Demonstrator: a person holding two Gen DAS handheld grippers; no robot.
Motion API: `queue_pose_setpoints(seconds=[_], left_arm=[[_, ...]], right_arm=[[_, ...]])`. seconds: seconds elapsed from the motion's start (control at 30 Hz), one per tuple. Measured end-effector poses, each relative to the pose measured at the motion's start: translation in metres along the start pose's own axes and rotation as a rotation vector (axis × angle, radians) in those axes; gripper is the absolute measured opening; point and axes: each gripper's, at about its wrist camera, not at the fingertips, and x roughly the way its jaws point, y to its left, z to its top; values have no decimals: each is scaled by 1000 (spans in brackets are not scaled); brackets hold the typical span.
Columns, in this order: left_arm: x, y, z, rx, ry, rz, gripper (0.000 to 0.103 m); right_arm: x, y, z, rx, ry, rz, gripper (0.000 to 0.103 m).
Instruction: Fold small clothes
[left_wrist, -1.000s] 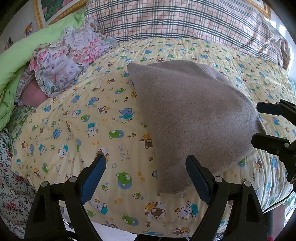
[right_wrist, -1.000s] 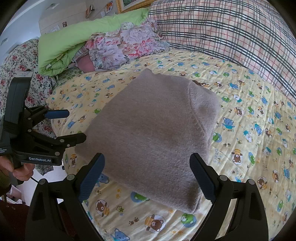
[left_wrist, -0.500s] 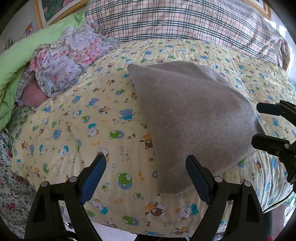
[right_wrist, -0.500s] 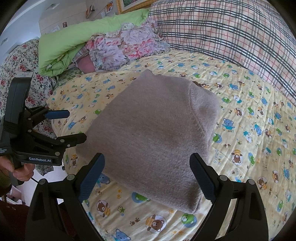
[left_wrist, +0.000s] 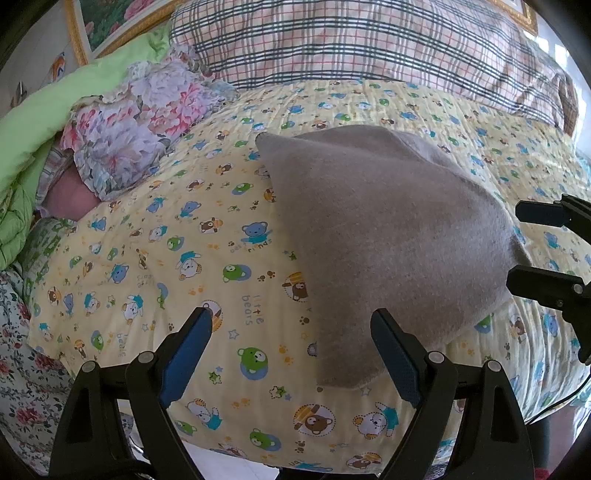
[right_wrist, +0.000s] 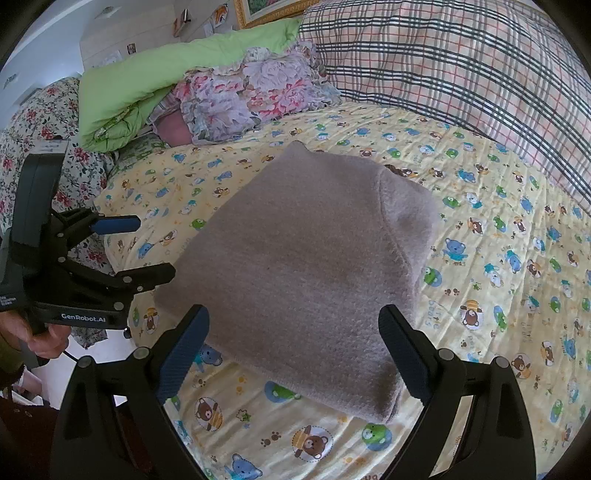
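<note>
A folded grey-brown knit garment (left_wrist: 376, 236) lies flat on the yellow bear-print sheet (left_wrist: 177, 266); it also shows in the right wrist view (right_wrist: 306, 273). My left gripper (left_wrist: 291, 354) is open and empty, hovering over the garment's near left corner; it shows from the side in the right wrist view (right_wrist: 147, 247). My right gripper (right_wrist: 295, 350) is open and empty, just above the garment's near edge; it shows at the right edge of the left wrist view (left_wrist: 517, 247).
A floral pillow (right_wrist: 251, 96) and green quilt (right_wrist: 147, 81) lie at the back left. A plaid blanket (right_wrist: 461, 62) covers the back right. The bed's near edge (left_wrist: 258, 454) drops to the floor below the grippers.
</note>
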Motion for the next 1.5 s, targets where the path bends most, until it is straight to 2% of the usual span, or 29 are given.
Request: queue_pose_setpoints(seconds=[1.5], left_arm=[[-5,-3,1,4,-7,1,88]], right_arm=[[-6,0,2,-6,-7,-2,93]])
